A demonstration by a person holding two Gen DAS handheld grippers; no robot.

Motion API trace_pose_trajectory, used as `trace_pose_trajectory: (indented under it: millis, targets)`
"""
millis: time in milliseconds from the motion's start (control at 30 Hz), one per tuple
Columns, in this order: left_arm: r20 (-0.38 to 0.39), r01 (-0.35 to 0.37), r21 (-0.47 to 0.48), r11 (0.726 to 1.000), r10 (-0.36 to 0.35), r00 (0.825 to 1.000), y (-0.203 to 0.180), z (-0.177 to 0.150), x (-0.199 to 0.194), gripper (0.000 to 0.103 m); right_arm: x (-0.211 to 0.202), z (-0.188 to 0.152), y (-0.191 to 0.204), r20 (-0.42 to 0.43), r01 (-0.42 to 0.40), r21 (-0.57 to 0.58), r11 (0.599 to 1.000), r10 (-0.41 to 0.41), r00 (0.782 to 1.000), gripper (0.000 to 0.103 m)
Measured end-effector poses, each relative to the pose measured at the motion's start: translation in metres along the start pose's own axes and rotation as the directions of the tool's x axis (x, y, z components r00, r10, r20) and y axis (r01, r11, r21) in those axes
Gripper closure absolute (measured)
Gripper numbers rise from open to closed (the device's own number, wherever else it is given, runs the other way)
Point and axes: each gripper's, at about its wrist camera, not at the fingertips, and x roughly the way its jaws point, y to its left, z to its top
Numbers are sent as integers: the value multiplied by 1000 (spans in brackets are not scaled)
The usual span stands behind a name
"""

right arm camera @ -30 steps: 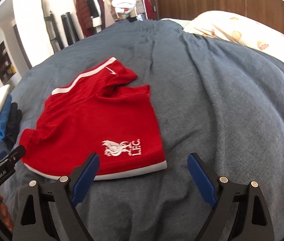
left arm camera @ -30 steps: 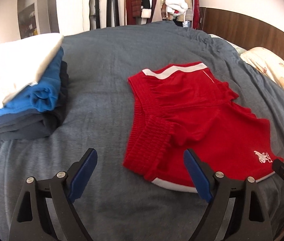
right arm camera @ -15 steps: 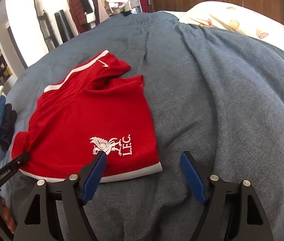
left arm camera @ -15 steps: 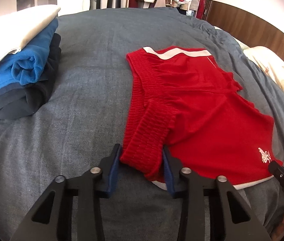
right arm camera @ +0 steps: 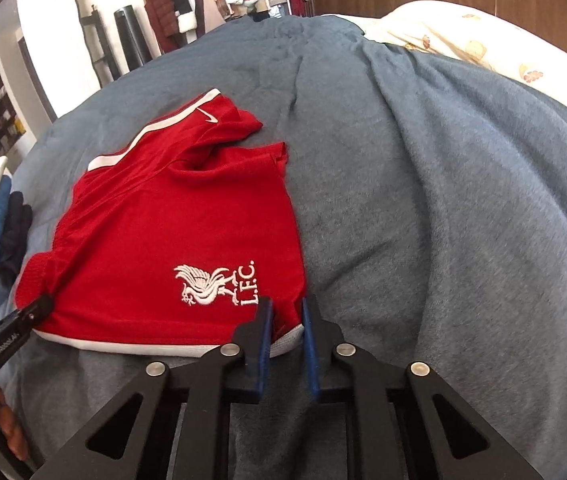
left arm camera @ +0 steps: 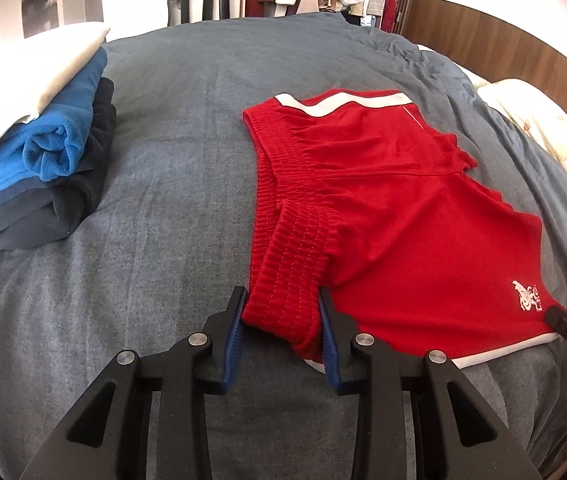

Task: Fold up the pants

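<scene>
Lying flat on the grey bed (left arm camera: 171,208), the red shorts (left arm camera: 387,216) are gripped at two corners — the waistband by the left tool (left arm camera: 281,320), the white-trimmed hem by the right tool (right arm camera: 286,320), whose jaws have just been closing.

Bare grey blanket (right arm camera: 423,208) is lying open right of the red shorts (left arm camera: 395,216); a stack of folded clothes (left arm camera: 39,160) is blocking the left side.

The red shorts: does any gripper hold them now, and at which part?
Both do. The left gripper has closed on the near end of the ribbed waistband of the red shorts. The right gripper has just closed on the near corner of the white-trimmed leg hem.
</scene>
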Motion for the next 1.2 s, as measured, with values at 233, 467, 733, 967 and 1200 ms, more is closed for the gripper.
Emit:
trace_pose_trajectory:
  millis: [233,467,733,967,1200]
  targets:
    - [-99,28,-73,997,-35,994,6,16,-1,70,-9,20,14,-84,52,-48,997,-56,995,92]
    - [-224,12,-111,994,-37,974,1,41,-15,71,-32,60,23,-161,85,-68,994,-95,982,92]
    - [-293,-25,-125,992,-13,956,-6,69,-30,70,-58,115,28,-163,60,-57,997,-69,984,92]
    - [-370,-59,-142,988,2,929,-10,93,-26,70,-56,154,35,-177,48,-74,996,-61,982,92]
    - [-411,-78,-166,983,3,911,-8,120,-14,70,-33,192,40,-208,31,-54,998,-42,977,92]
